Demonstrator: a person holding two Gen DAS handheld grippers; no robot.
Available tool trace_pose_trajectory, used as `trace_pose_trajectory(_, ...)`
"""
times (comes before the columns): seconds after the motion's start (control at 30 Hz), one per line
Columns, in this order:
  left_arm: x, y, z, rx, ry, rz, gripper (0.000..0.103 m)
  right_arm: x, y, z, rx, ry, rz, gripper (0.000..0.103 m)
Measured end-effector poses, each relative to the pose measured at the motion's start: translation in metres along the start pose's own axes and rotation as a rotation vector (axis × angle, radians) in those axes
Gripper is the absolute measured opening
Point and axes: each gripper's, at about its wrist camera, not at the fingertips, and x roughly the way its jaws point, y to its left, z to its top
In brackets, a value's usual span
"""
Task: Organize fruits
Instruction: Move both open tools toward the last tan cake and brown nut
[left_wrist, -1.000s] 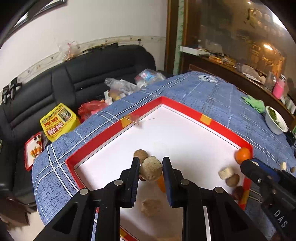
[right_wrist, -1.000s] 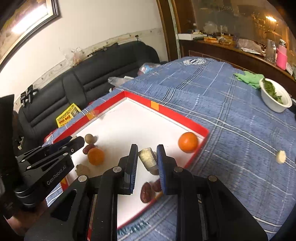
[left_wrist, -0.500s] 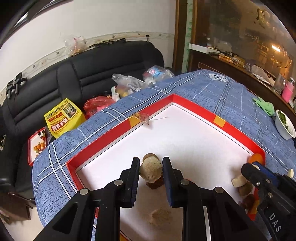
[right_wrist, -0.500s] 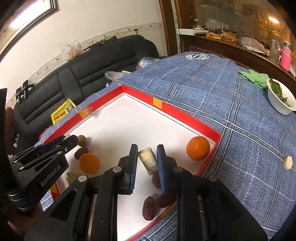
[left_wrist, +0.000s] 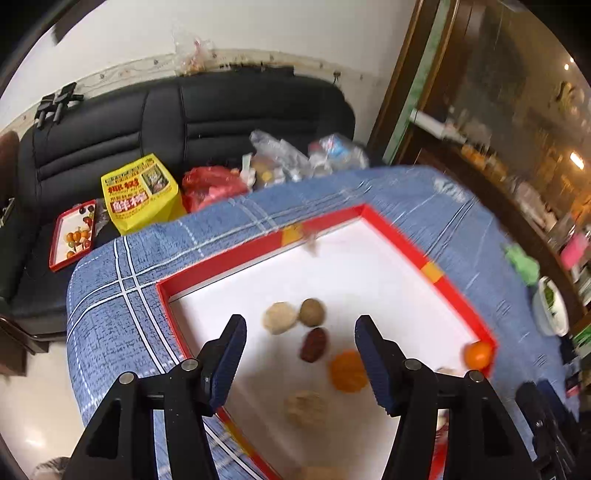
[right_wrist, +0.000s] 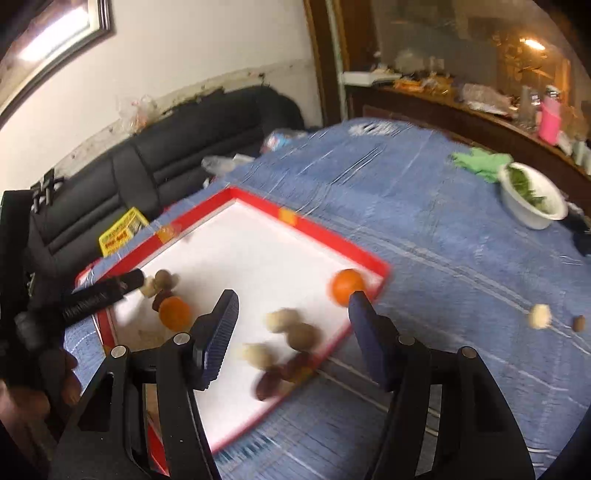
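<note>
A white tray with a red rim (left_wrist: 221, 262) lies on the blue checked cloth. My left gripper (left_wrist: 300, 332) hangs above the tray's near-left corner, its jaws opening with nothing between them. Under it lie a pale beige piece (left_wrist: 279, 317), a round brown fruit (left_wrist: 312, 312), a dark red date (left_wrist: 314, 344) and an orange (left_wrist: 347, 371). My right gripper (right_wrist: 291, 306) is also opening and holds nothing. It hangs over a beige piece (right_wrist: 282, 319), a brown fruit (right_wrist: 304, 336) and dark dates (right_wrist: 269, 380) by the tray's rim (right_wrist: 369, 258). A second orange (right_wrist: 347, 286) sits in the corner.
On the cloth to the right lie a loose beige piece (right_wrist: 539, 315) and a small brown fruit (right_wrist: 578, 323). A white bowl of greens (right_wrist: 533, 201) and a green rag (right_wrist: 480, 162) are farther back. A black sofa (left_wrist: 221, 110) with bags stands past the table's edge.
Both grippers were shut on pale pieces and now stand open; those pieces lie in the tray. Both hands have lifted a little, and the views are blurred.
</note>
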Motion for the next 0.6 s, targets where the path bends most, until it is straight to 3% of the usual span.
trace_pose_trajectory(0.1, -0.019, -0.024, -0.009, 0.045, -0.048, -0.056, 0.06, -0.03, -0.037, -0.007, 0.056, -0.049, -0.055, 0.063)
trace_pose_trajectory(0.27, -0.044, -0.088, -0.052, 0.259, -0.094, -0.181, 0.06, -0.063, -0.121, -0.033, 0.16, -0.078, -0.213, 0.062)
trace_pose_trajectory(0.4, -0.042, -0.145, -0.087, 0.44, -0.039, -0.294, 0.06, -0.071, -0.207, -0.063, 0.286, -0.023, -0.375, 0.062)
trace_pose_trajectory(0.6, -0.033, -0.191, -0.121, 0.56, 0.026, -0.359, 0.061, -0.074, -0.281, -0.08, 0.392, 0.024, -0.457, 0.062)
